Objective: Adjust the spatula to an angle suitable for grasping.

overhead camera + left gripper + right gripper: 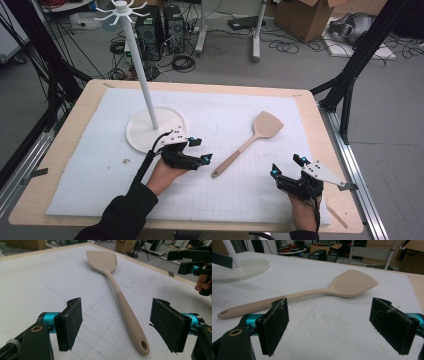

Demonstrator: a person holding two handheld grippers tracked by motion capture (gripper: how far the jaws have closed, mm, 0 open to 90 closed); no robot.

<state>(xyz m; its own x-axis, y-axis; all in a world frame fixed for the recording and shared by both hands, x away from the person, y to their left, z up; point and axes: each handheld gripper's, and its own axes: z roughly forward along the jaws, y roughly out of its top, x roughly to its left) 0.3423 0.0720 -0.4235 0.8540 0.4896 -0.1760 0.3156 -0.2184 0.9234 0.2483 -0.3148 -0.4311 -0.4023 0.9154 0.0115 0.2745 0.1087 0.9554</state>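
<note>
A beige spatula (248,142) lies flat on the white mat (100,165), blade toward the far right, handle end with its hanging hole toward me. My left gripper (201,150) is open just left of the handle end; in the left gripper view the handle (130,322) runs between the two black pads (71,322) without touching them. My right gripper (286,167) is open near the front right of the mat, right of the handle. From the right gripper view the spatula (312,293) lies crosswise beyond the empty jaws. A white hook stand (145,80) rises from a round base (170,120).
The stand's base (244,268) sits just behind my left hand. The mat covers a wooden table (320,130) whose edge is close to my right gripper. Cables, computer cases and a cardboard box lie on the floor beyond the table.
</note>
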